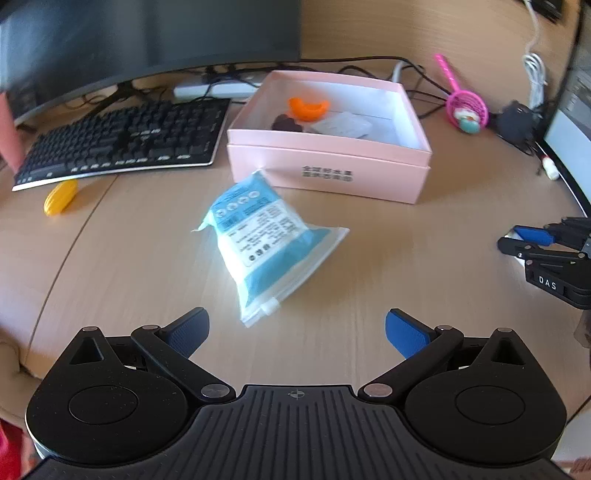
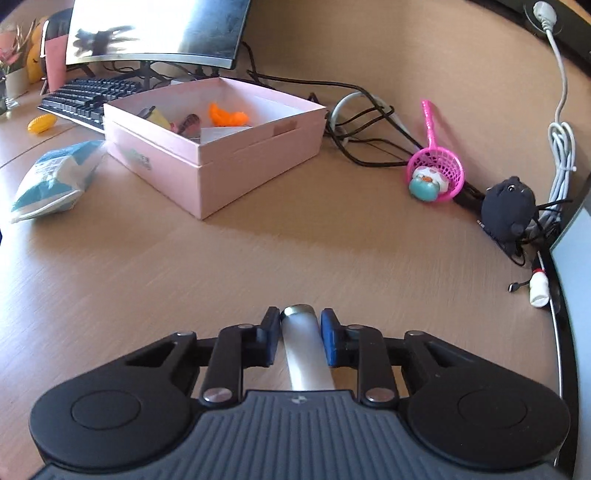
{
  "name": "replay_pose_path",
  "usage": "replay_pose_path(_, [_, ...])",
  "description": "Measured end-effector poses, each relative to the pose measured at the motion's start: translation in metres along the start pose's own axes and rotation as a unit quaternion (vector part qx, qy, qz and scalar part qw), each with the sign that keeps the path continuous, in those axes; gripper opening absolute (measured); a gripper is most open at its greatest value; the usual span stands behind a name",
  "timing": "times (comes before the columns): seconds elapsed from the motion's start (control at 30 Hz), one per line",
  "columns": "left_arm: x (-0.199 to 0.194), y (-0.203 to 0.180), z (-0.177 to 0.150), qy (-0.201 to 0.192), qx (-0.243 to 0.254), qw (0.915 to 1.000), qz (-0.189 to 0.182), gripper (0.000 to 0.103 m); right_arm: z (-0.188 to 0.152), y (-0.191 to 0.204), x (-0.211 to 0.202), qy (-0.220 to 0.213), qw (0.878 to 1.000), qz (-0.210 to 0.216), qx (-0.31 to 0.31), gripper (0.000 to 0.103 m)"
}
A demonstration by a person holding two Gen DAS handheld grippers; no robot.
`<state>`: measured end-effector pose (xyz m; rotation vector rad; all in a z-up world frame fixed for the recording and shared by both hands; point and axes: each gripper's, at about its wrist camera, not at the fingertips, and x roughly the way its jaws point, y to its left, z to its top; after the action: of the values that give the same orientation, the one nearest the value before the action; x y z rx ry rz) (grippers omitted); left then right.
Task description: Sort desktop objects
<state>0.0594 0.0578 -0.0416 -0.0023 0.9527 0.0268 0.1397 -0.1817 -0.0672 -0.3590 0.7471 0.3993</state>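
The pink box [image 1: 328,168] stands open on the wooden bench [image 1: 147,258], and everything else is placed from it. Inside it lie an orange curved piece [image 1: 308,108], a dark brown piece [image 1: 286,123] and a flat clear packet [image 1: 341,125]; the right wrist view also shows a yellowish item against its near-left wall, too small to name.

Just in front of the box, one corner nearly touching its front wall, lies a blue and white packet [image 1: 266,240] in a clear zip bag, tilted up toward the box. The left tool [image 1: 297,330] hovers on the near side of that packet, well back from the box, its jaws spread wide with nothing between them.

The right tool [image 2: 300,334] is in front of the box and off to its right, above bare bench, its blue pads [image 2: 330,341] pinching a slim pale tube with a metal end [image 2: 304,347].

To the left of the box sits a black keyboard [image 1: 122,140], with a yellow ridged toy [image 1: 61,196] at its near edge. Behind the box stand a dark monitor [image 1: 147,33] and a tangle of black cables [image 2: 365,122]. To the right of the box lies a pink toy net [image 2: 437,168] holding a small teal and white figure [image 2: 424,184], and farther right a dark round plush [image 2: 508,206] beside a coiled white cable [image 2: 561,147].
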Motion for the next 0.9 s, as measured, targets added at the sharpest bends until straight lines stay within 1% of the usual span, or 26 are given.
replay_pose_path(0.07, [0.001, -0.004, -0.001, 0.001, 0.009, 1.0, -0.003, 0.103, -0.005, 0.006, -0.01, -0.008, 0.999, 0.025, -0.018, 0.022])
replay_pose_path(0.13, [0.003, -0.007, -0.001, 0.004, 0.012, 0.9999, -0.006, 0.103, -0.01, 0.018, -0.02, -0.016, 0.997, 0.045, -0.058, 0.022])
replay_pose_path(0.27, [0.006, -0.015, 0.0, 0.004, 0.018, 0.9997, -0.014, 0.103, -0.026, 0.038, -0.041, -0.031, 0.989, 0.06, -0.133, 0.022])
replay_pose_path(0.3, [0.007, -0.017, 0.0, 0.004, 0.02, 0.9997, -0.016, 0.103, -0.029, 0.041, -0.044, -0.032, 0.988, 0.055, -0.141, 0.022])
replay_pose_path(0.33, [0.007, -0.02, 0.001, 0.004, 0.022, 0.9996, -0.018, 0.103, -0.031, 0.042, -0.048, -0.035, 0.988, 0.049, -0.144, 0.027])
replay_pose_path(0.37, [0.008, -0.022, 0.001, 0.004, 0.024, 0.9995, -0.02, 0.103, -0.033, 0.042, -0.051, -0.037, 0.988, 0.046, -0.142, 0.037])
replay_pose_path(0.4, [0.009, -0.024, 0.001, 0.005, 0.026, 0.9994, -0.022, 0.103, -0.036, 0.04, -0.055, -0.038, 0.989, 0.041, -0.137, 0.042])
replay_pose_path(0.43, [0.009, -0.026, 0.001, 0.005, 0.027, 0.9993, -0.024, 0.103, -0.038, 0.039, -0.057, -0.039, 0.99, 0.037, -0.131, 0.049])
replay_pose_path(0.47, [0.01, -0.028, 0.001, 0.006, 0.029, 0.9992, -0.026, 0.103, -0.039, 0.034, -0.059, -0.04, 0.991, 0.032, -0.125, 0.052])
replay_pose_path(0.67, [0.011, -0.037, 0.002, 0.008, 0.035, 0.9988, -0.032, 0.103, -0.058, 0.014, -0.07, -0.019, 0.994, 0.006, -0.106, 0.052])
replay_pose_path(0.73, [0.011, -0.038, 0.002, 0.008, 0.034, 0.9989, -0.032, 0.103, -0.065, 0.008, -0.072, -0.013, 0.994, -0.012, -0.109, 0.052])
replay_pose_path(0.8, [0.012, -0.039, 0.001, 0.01, 0.033, 0.9989, -0.032, 0.103, -0.069, 0.002, -0.071, -0.012, 0.992, -0.04, -0.115, 0.053])
replay_pose_path(0.83, [0.012, -0.04, 0.001, 0.012, 0.033, 0.9989, -0.032, 0.103, -0.07, -0.002, -0.071, -0.012, 0.992, -0.054, -0.111, 0.058])
replay_pose_path(0.87, [0.012, -0.04, 0.0, 0.013, 0.032, 0.9989, -0.031, 0.103, -0.07, -0.005, -0.07, -0.012, 0.992, -0.074, -0.098, 0.064])
replay_pose_path(0.9, [0.013, -0.04, -0.001, 0.015, 0.032, 0.9989, -0.031, 0.103, -0.069, -0.008, -0.07, -0.014, 0.993, -0.086, -0.083, 0.068])
